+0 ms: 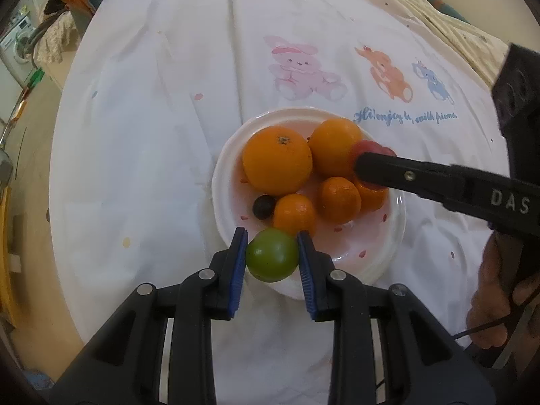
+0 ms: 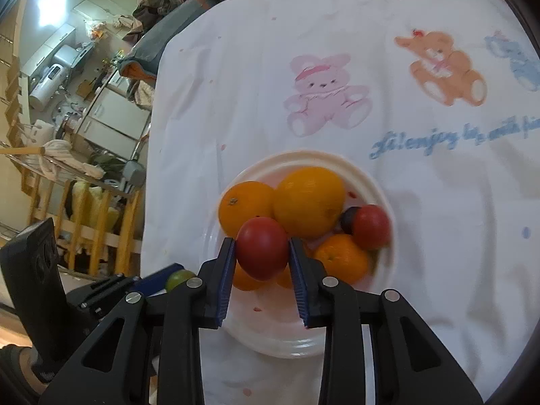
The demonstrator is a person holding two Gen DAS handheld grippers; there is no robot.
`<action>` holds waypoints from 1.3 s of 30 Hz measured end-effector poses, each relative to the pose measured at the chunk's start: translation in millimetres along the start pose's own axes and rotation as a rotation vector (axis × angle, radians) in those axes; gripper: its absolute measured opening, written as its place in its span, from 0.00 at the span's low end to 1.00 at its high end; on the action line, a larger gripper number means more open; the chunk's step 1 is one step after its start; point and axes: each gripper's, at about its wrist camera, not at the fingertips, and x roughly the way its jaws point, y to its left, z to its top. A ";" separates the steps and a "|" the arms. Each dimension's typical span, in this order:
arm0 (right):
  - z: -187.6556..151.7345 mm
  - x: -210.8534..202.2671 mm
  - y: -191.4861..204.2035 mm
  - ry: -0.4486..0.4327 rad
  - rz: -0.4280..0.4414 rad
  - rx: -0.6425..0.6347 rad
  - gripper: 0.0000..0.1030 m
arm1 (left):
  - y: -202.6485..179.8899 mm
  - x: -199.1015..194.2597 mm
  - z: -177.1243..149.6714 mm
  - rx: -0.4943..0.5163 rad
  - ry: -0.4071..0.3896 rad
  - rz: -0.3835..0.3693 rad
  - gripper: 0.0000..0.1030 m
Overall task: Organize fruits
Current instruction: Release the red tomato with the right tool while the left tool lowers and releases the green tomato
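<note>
While both grippers work over the white plate [image 1: 388,236], each one carries a single small fruit above it. The left gripper [image 1: 271,253] is clamped on a green fruit [image 1: 272,255], with the blue pads [image 1: 239,263] seated on its opposite flanks at the widest girth, over the plate's near rim. The right gripper [image 2: 261,253] is clamped the same way on a red fruit [image 2: 262,248], which hangs above the oranges [image 2: 308,200] at the plate's middle. Both held fruits appear smooth, round and light; the skin is judged slippery, so the hold belongs across the equator, not near a pole, where the fruit could squirt out. The red fruit looks soft-skinned and probably bruises under excess force; the green one looks firmer. Light, even clamping is advised. The large orange [image 1: 276,160] and the smaller tangerines [image 1: 339,199] on the plate are heavier, with a dimpled rind that should grip better. A small dark fruit [image 1: 264,206] lies between them and may roll if nudged.
</note>
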 end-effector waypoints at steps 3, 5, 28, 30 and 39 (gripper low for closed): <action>3.1 3.1 -4.1 0.009 0.023 0.031 0.35 | -0.5 3.7 0.4 -0.002 0.012 0.002 0.25; 3.4 -2.8 -7.2 -0.010 0.023 0.046 0.49 | -1.3 6.7 0.0 -0.004 0.020 0.003 0.25; -30.9 -96.5 -22.1 -0.157 -0.147 0.098 0.71 | -57.9 42.8 -3.8 0.107 0.067 -0.028 0.25; -36.9 -105.9 -26.1 -0.187 -0.164 0.126 0.73 | -60.3 44.3 -4.3 0.123 0.063 -0.023 0.25; -48.4 -123.4 -37.0 -0.219 -0.154 0.186 0.78 | -58.9 37.5 -5.2 0.086 0.078 -0.099 0.61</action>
